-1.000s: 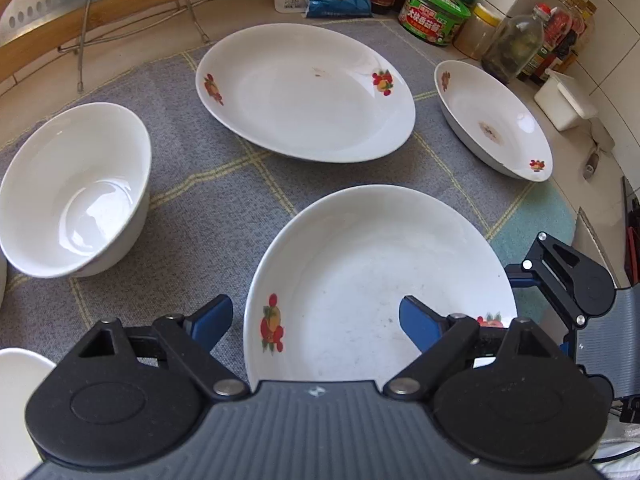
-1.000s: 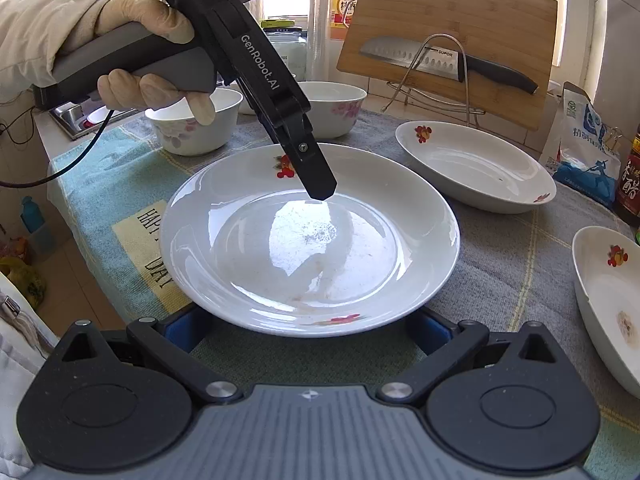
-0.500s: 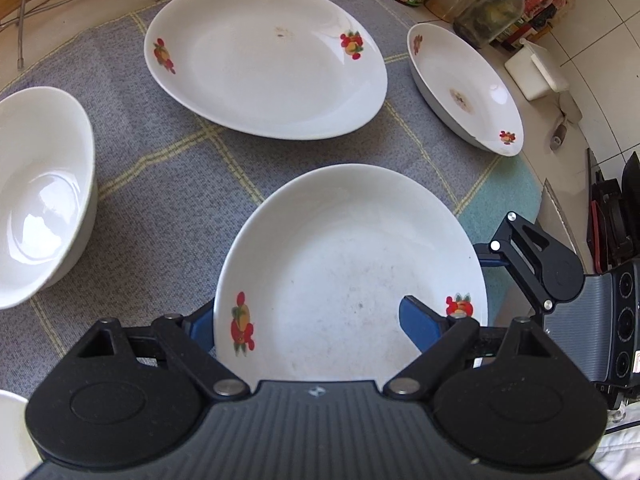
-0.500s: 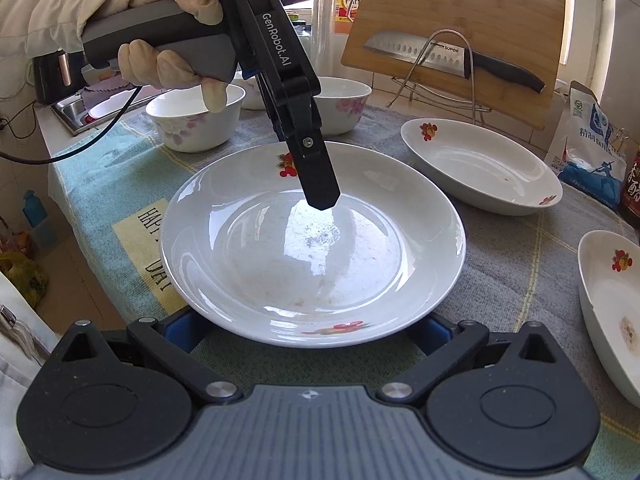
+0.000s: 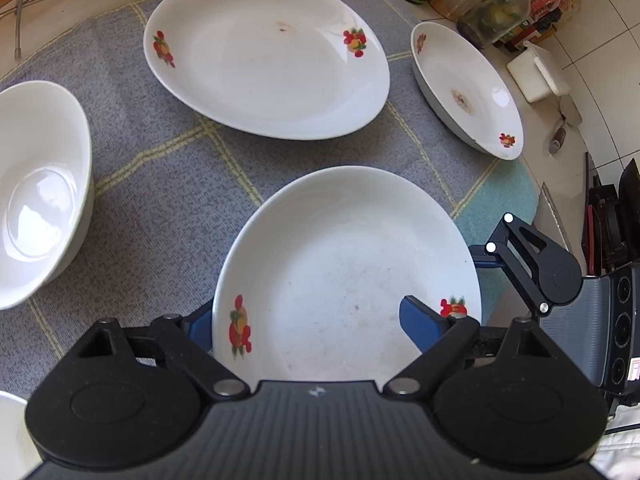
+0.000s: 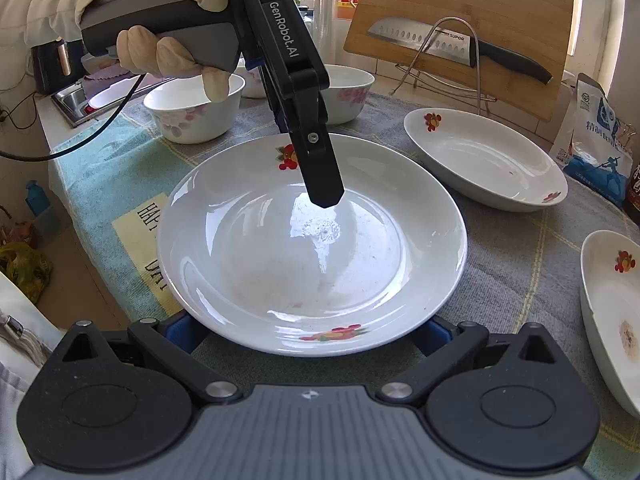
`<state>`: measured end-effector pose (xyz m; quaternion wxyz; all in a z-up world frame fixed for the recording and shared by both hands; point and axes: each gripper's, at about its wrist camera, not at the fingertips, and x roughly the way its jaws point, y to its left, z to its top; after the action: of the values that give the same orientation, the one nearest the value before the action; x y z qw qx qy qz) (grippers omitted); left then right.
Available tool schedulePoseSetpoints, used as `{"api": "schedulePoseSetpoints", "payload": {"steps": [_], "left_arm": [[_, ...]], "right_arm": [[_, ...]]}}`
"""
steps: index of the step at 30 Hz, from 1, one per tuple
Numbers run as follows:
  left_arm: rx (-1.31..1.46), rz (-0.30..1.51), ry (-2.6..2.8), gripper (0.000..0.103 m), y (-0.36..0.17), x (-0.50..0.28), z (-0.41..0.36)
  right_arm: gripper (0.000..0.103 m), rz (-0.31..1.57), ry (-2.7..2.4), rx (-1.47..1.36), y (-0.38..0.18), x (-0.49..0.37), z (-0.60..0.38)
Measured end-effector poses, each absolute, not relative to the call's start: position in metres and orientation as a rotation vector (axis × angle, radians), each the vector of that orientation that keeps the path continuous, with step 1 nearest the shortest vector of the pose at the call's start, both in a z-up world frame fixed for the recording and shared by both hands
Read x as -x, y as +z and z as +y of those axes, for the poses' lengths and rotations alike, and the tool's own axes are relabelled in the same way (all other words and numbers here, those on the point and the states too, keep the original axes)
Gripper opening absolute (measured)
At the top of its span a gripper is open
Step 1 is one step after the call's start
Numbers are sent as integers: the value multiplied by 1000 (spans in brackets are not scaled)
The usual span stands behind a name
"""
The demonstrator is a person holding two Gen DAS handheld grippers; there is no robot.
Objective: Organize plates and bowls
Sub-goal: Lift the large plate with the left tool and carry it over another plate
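A white plate with fruit prints (image 5: 344,264) lies on the grey mat; it also shows in the right wrist view (image 6: 312,248). My left gripper (image 5: 316,322) is open, one finger over the plate's inside, the other under its near rim. From the right wrist view one of its fingers (image 6: 320,172) hangs above the plate's middle. My right gripper (image 6: 308,334) is open with both fingers at or under the plate's near rim. A second large plate (image 5: 264,52) lies farther back, a smaller dish (image 5: 468,88) at right, a white bowl (image 5: 36,196) at left.
Floral bowls (image 6: 196,114) stand behind the plate. A cutting board with a knife on a wire rack (image 6: 456,36) leans at the back. Jars and bottles (image 5: 492,8) line the tiled wall. A blue-and-white bag (image 6: 596,140) stands at right. The table edge (image 6: 76,200) drops off at left.
The left gripper has moved in over the near plate, its fingers straddling the rim. The right gripper has closed in slightly on the plate's opposite rim.
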<state>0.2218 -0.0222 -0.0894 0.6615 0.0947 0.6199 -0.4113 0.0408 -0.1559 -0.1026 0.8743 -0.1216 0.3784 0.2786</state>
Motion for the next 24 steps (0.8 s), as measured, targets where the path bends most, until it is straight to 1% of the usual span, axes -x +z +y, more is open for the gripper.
{"api": "schedulePoseSetpoints", "payload": {"steps": [13, 24], "left_arm": [[-188, 1383, -938, 90, -74, -218, -31], [-208, 1345, -967, 90, -60, -223, -67]], "right_arm": [[103, 802, 606, 264, -87, -41, -170], [103, 795, 592, 286, -70, -48, -208]]}}
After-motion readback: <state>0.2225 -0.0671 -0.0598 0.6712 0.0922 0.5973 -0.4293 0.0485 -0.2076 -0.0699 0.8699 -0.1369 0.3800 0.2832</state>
